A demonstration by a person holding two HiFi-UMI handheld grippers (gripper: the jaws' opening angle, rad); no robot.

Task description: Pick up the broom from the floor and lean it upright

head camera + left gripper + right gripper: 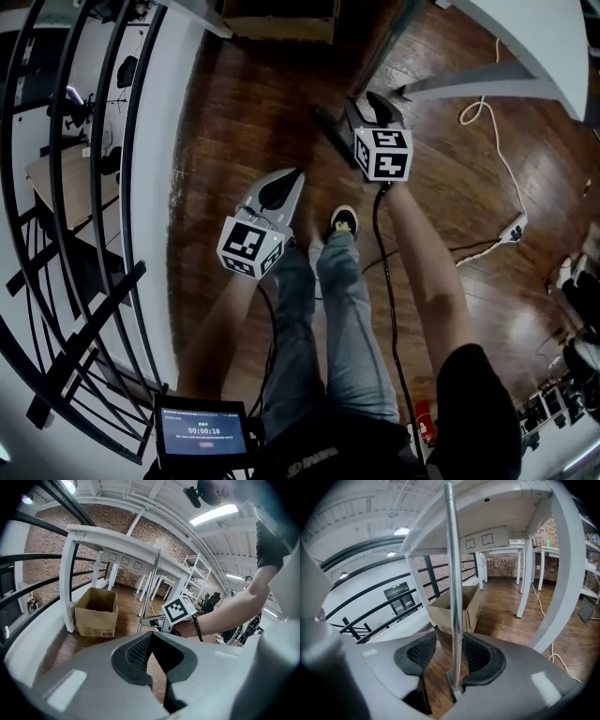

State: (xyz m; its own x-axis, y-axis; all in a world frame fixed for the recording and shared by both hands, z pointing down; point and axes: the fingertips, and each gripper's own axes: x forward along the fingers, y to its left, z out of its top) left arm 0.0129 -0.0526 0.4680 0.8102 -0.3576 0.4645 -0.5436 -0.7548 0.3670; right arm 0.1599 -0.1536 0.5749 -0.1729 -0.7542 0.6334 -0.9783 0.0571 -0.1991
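Right gripper: my right gripper (449,644) is sitting wide open at the low centre of its own view and isn't clamping anything.
Between the jaws: the broom pole (451,550) is running straight up through the gap. It's hugging the right-hand pad (477,656) and staying well clear of the left one. I honestly can't tell if it's actually touching that pad.
Broom: it's standing upright, and its upper end is meeting the edge of the white table (525,508) at the top of the frame.
Left gripper: my left gripper (151,637) is closed tip to tip with nothing in it, pointing out over the floor.
From the left gripper view: the right gripper's marker cube (178,611) is showing mid-frame, just right of the pole.
Head view: the left gripper is hanging mid-frame and the right one is sitting higher, right of centre, with the two well apart.
Behind the pole: a cardboard box (472,609) is sitting open on the wooden floor (501,606) under the table.
Left edge: a black railing (370,606) is curving along the left of the frame.
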